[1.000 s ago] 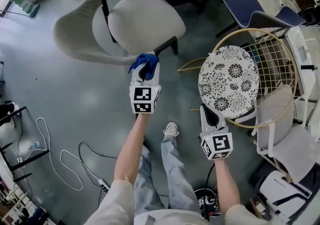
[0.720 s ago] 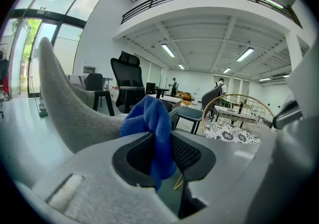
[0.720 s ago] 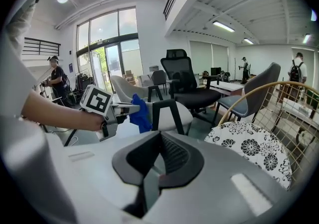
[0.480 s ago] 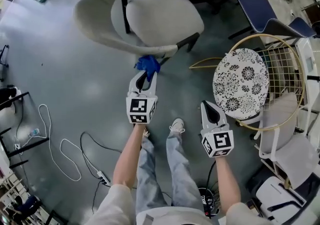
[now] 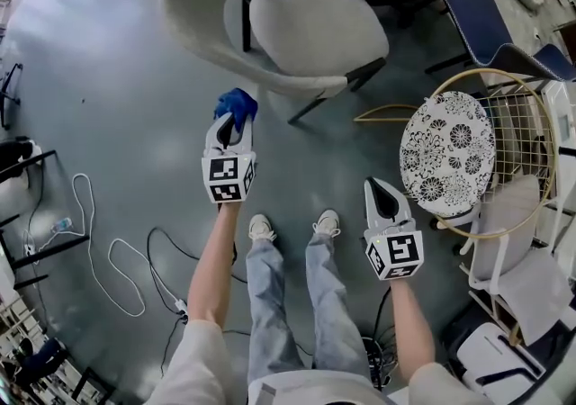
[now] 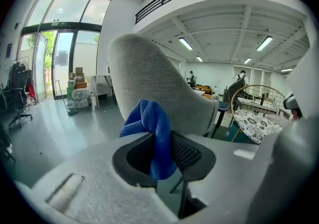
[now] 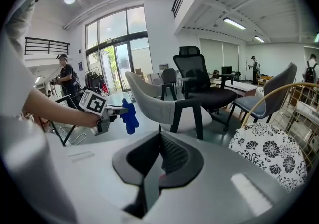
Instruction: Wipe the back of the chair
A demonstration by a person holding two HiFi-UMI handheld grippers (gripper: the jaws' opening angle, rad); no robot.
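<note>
Grey floor open left of chair backrest. Left gripper clamped on blue cloth, now clear of backrest edge, earlier against it. Right gripper jaws together, empty.

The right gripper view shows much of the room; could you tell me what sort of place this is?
Probably an open office or lab hall: black office chair, tall glazed doors, ceiling strip lights.

- Round black-and-white floral cushion on a gold wire chair frame, at the right of the head view.
- Navy chair just beyond it.
- Black mesh office chair further back.
- Glossy grey floor underneath.
- Tall glass doors, daylight and greenery behind.
</note>
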